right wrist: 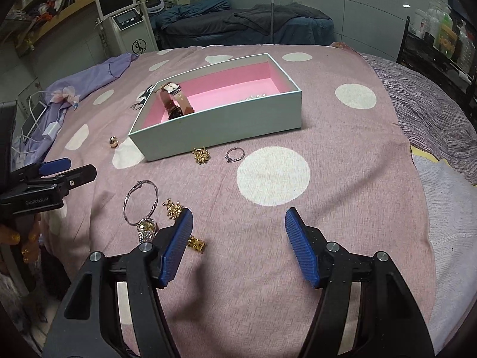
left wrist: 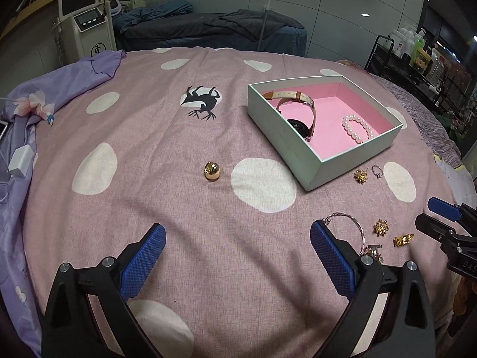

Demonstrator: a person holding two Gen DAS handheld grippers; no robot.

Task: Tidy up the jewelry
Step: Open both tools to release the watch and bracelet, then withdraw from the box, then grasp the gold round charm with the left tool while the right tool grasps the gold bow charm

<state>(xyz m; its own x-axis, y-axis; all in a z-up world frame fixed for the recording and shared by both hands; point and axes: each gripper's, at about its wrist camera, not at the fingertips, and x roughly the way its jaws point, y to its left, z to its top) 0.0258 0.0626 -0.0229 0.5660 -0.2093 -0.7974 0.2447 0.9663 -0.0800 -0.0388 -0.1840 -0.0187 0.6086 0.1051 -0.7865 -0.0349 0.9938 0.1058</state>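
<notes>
On a pink spotted bed point(right wrist: 342, 197), the pink-lined box point(right wrist: 226, 119) already holds a watch point(right wrist: 176, 101) and pearls point(left wrist: 357, 128). Both the left gripper point(left wrist: 238, 256) and right gripper point(right wrist: 238, 238) hover with jaws wide, empty. The thin bangle point(right wrist: 140, 203), gold earrings point(right wrist: 201, 155) and tiny ring point(right wrist: 235, 153) lie loose; soft fabric may snag them or let them slip.

A pink bedspread point(left wrist: 167, 203) with white dots covers the near bed; a lilac sheet point(left wrist: 74, 80) lies bunched at its far left; beyond stands a white machine with a screen point(right wrist: 119, 15); a dark-blue bed point(left wrist: 208, 26) behind; bottles on a shelf point(right wrist: 441, 29) far right.
</notes>
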